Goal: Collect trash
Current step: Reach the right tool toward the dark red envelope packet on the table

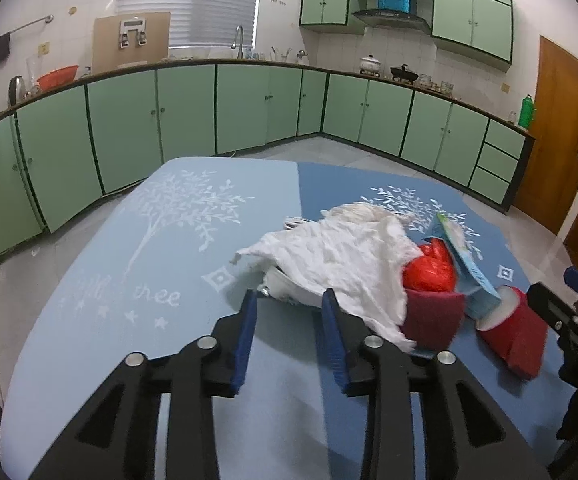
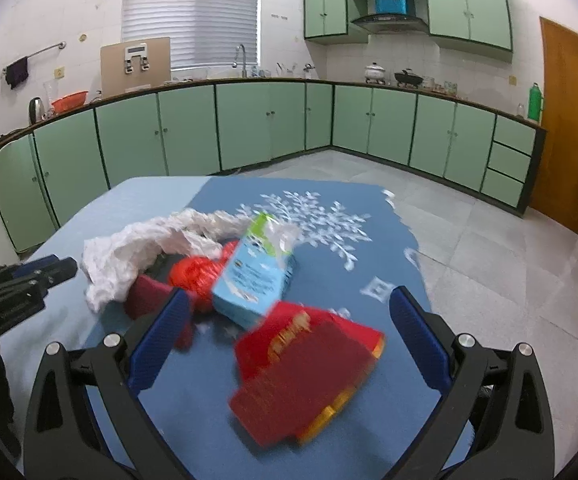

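left gripper (image 1: 289, 300): we see its blue pads partly apart, nothing pinched between them; the right pad sits against the near edge of the white tissue, the left one over bare cloth.
right gripper (image 2: 289, 308): we see its jaws spread wide, holding nothing, with the red packet lying on the table between and just ahead of them.
red packet (image 2: 305, 368): nearest piece of trash, flat, red with gold edging; we find it blurred, so its print is unreadable.
maroon cup (image 1: 433, 316): small dark red container standing in the heap; we see a crumpled red wrapper (image 1: 429, 268) bulging out of its top.
blue carton (image 2: 253, 268): light blue with a green and white top, tilted, leaning on the red wrapper; its text is too smeared to read.
white tissue (image 1: 341, 256): crinkled, spread over the left of the pile, hiding something pale and rounded underneath that we cannot identify.
tablecloth (image 1: 129, 264): two blues with white tree prints; all the trash lies together near its middle.
far back: green cabinets (image 1: 193, 104) under the counter.
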{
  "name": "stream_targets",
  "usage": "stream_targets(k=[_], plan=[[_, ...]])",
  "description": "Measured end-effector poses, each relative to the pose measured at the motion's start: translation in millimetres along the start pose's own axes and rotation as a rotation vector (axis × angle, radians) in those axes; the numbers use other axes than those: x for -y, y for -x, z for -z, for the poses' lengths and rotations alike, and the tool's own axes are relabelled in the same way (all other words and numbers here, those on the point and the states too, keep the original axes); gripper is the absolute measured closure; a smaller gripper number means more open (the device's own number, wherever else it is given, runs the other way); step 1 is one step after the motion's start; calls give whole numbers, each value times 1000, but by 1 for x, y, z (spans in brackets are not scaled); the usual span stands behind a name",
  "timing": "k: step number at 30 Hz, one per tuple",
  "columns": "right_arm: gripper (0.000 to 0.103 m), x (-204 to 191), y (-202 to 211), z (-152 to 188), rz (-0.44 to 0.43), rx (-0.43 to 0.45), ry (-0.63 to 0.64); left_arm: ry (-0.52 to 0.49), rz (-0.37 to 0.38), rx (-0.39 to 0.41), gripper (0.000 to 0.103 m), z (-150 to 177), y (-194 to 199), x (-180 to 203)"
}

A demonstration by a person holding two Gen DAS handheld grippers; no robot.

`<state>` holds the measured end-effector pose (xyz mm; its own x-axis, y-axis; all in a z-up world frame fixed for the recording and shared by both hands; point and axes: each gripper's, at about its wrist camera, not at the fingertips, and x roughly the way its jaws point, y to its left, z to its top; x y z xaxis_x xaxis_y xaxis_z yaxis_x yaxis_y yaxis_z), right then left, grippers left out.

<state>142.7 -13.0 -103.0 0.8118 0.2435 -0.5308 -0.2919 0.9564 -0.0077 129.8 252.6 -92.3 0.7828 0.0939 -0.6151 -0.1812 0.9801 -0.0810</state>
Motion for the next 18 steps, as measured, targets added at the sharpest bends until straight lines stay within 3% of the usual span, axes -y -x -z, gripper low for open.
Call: stream_targets(k=[6,18], plan=[[6,5,10,23,10,-49,3,-16,26,-3,64,13,7,23],[6,0,-8,25,45,-128,10,-47,20,-7,63,19,2,40]])
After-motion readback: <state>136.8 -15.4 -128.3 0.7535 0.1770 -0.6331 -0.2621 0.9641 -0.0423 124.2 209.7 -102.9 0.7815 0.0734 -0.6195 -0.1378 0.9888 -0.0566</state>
